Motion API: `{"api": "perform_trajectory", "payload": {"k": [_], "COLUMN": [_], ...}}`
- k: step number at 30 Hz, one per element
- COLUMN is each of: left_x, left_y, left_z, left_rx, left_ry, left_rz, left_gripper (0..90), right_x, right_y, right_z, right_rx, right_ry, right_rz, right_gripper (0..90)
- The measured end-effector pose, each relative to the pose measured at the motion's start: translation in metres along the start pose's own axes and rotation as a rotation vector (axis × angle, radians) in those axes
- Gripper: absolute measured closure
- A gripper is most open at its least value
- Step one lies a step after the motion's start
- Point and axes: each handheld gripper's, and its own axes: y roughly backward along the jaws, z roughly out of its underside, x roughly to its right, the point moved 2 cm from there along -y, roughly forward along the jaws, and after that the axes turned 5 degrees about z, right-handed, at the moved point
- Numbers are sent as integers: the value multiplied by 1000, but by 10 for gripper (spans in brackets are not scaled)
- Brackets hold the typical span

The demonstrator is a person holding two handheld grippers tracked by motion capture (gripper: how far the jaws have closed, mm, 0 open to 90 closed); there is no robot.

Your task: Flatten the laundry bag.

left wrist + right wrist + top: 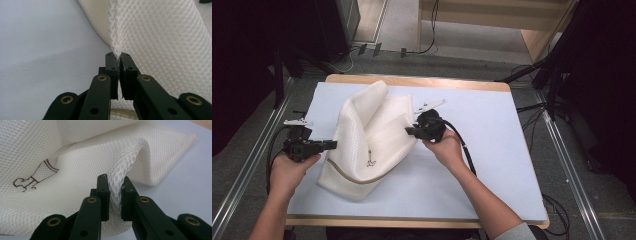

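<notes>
Firmly, both sets of tongs were clamped on the white mesh bag (371, 137), which served as the landmark at the middle of the blue-covered table (492, 140).

At the bag's left side, the left gripper (331, 145) pinched a stitched seam edge; in the left gripper view the left gripper (118, 56) had its jaws nearly together with that thin edge between them, the mesh bag (162, 50) rising above and to the right of the tips.

At the bag's right side, the right gripper (410, 131) bit a raised fold; in the right gripper view the right gripper (115, 181) had a bunched ridge of netting filling the gap between its jaws. To the left of that fold on the mesh bag (75, 170) sat a small brown outline drawing (33, 176).

Each tool was held in a hand: the left hand (292, 167) below and left of the bag, the right hand (447, 147) just right of it. The bag lay crumpled, its upper part folded up toward the table's far edge, a tan band (347, 175) along its near rim.
</notes>
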Motion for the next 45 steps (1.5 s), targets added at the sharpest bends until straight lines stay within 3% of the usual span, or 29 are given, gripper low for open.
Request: {"api": "perform_trajectory", "payload": {"k": [9, 17, 25, 30, 35, 45], "left_x": [2, 6, 9, 9, 8, -12], "left_y": [-7, -20, -33, -42, -50, -57], "left_z": [-4, -10, -19, -24, -28, -35], "left_rx": [5, -1, -20, -28, -41, -28], "left_ry": [4, 0, -15, -10, -18, 31], "left_rz": [8, 19, 23, 48, 38, 17], "left_gripper": [872, 872, 874, 875, 874, 873], "right_x": [33, 49, 64, 72, 75, 89], "right_y": [37, 60, 82, 99, 99, 71], "right_z": [17, 35, 51, 59, 66, 60], "right_rx": [43, 63, 92, 119, 114, 110], "right_ry": [-59, -74, -127, -157, -175, -199], "right_rz": [62, 123, 174, 206, 218, 211], "right_gripper": [824, 820, 820, 819, 816, 812]}}
